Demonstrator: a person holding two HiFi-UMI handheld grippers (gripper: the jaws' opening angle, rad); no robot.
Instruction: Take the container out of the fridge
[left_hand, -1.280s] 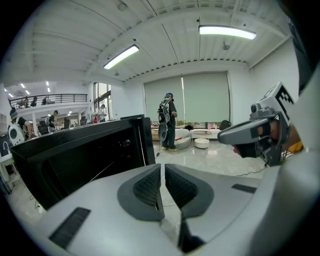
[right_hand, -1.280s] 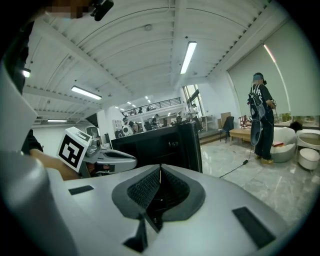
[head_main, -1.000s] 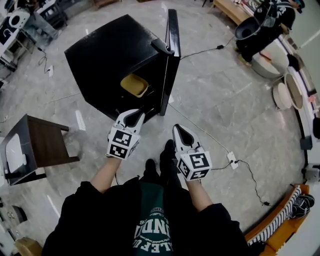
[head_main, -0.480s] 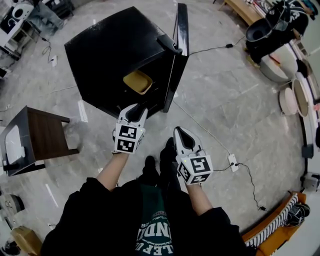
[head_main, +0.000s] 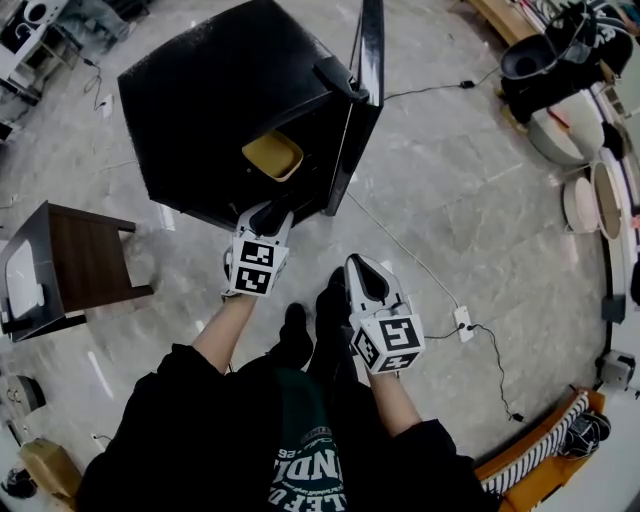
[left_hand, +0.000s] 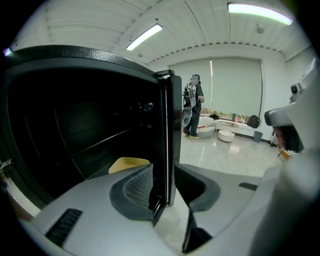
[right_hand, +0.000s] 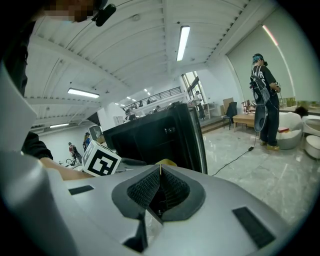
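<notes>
A black fridge (head_main: 220, 90) stands on the floor with its door (head_main: 365, 90) swung open to the right. Inside lies a shallow yellow container (head_main: 272, 156), also seen in the left gripper view (left_hand: 127, 164). My left gripper (head_main: 268, 212) is at the lower front of the opening. Its jaws are opening, and the door's edge (left_hand: 170, 140) stands between them (left_hand: 162, 175) without being pressed. My right gripper (head_main: 362, 262) hangs lower and farther back, shut on nothing (right_hand: 160, 170).
A brown side table (head_main: 85, 265) stands to the left of the fridge. A cable runs over the floor to a white socket block (head_main: 462, 320) on the right. A person (head_main: 540, 60) and round basins (head_main: 575, 195) are at the far right. My shoes (head_main: 300, 335) are below the grippers.
My left gripper has moved forward to the fridge's open front and its jaws have parted. The right gripper has hardly moved.
</notes>
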